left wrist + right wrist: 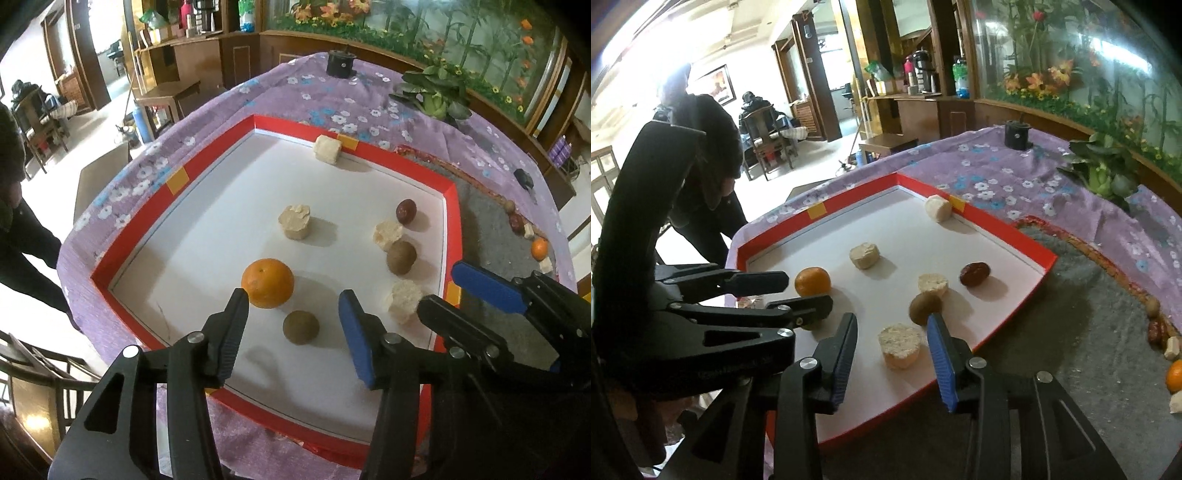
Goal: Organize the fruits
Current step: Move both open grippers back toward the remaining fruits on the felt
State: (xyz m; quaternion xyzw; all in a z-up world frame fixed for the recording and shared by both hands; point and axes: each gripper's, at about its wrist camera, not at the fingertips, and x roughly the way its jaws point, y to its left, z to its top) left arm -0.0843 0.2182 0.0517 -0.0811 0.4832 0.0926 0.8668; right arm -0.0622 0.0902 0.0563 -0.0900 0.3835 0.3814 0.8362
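Note:
A red-rimmed tray (pixel 140 225) (pixel 857 194) with a white floor holds an orange (pixel 267 282) (pixel 812 281), two brown round fruits, a dark red fruit (pixel 406 211) (pixel 975 274) and several pale chunks. My left gripper (pixel 295 321) (pixel 806 292) is open above the near brown fruit (pixel 301 326), which lies on the floor between the fingers, untouched. My right gripper (pixel 892 326) (pixel 441 286) is open around a pale chunk (pixel 899 345) (pixel 404 301), with a gap showing at its left side. The other brown fruit (pixel 925 308) (pixel 401 257) sits just beyond the blue finger.
A grey mat (pixel 1089 332) lies right of the tray, with more fruit along its far edge, including a small orange (pixel 539 247) (pixel 1175 374). A leafy plant (pixel 436 96) and a black cylinder (pixel 340 63) stand on the purple flowered cloth. A person (pixel 701 147) stands at the table's left.

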